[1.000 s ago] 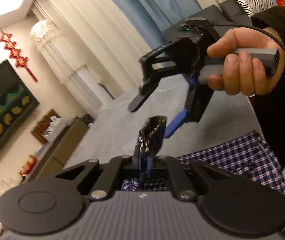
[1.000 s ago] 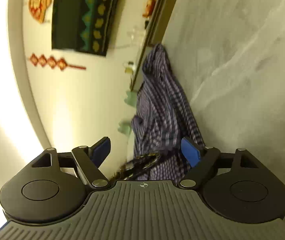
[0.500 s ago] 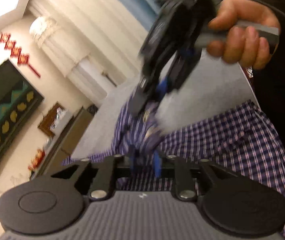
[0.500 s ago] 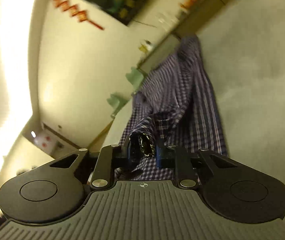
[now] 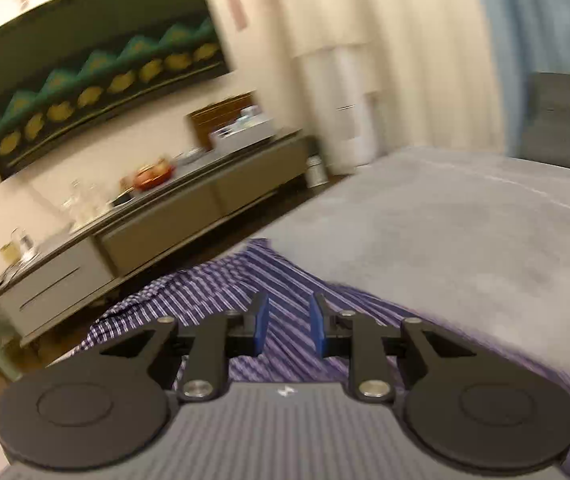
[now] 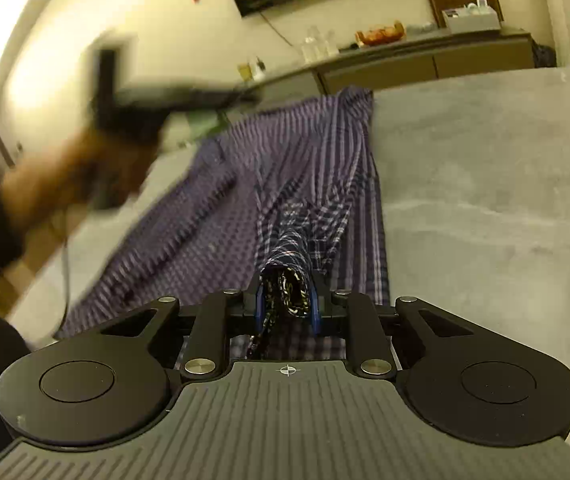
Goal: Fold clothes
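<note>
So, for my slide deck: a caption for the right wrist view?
Right gripper clamps the plaid shirt above the grey bed.

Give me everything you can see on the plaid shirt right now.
The plaid shirt is thin woven cloth, purple-blue with white checks, spread rumpled along the grey surface toward its far edge. One bunched part with a dark patterned inner lining is pinched in the right gripper and lifted into a ridge. The left gripper hangs open above it, gripping nothing.
</note>
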Tool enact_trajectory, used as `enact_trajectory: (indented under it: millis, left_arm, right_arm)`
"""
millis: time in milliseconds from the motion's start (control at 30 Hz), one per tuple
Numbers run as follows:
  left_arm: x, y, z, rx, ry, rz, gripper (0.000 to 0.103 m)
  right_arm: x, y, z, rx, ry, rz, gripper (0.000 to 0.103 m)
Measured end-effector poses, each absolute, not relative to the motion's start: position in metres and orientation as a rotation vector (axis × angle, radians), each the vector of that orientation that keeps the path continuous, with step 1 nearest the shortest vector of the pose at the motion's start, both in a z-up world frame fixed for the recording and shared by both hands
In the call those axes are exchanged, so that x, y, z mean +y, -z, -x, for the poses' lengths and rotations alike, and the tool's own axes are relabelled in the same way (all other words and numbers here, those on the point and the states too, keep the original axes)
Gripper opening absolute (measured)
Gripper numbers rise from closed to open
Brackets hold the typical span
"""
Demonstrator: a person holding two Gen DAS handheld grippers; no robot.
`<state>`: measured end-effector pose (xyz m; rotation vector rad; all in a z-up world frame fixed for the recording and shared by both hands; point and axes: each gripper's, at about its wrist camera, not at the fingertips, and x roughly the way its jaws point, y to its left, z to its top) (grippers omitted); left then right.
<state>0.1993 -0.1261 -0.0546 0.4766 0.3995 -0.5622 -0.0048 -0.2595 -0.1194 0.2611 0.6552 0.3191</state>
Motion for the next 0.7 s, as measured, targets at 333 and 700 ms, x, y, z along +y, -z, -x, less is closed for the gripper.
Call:
enact_trajectory:
  millis: [333, 700]
  left_arm:
    - [-0.163, 0.135, -0.251, 0.558, 0.381, -0.645, 0.019]
    - [-0.098, 0.086, -0.122, 0.516, 0.753, -0.423, 0.019]
  right_arm:
    - [-0.267, 0.146, 0.009, 0.773, -0.271, -0.222, 0.034]
    - [-0.266, 0.109, 0.041, 0.528, -0.214, -0.146, 0.065]
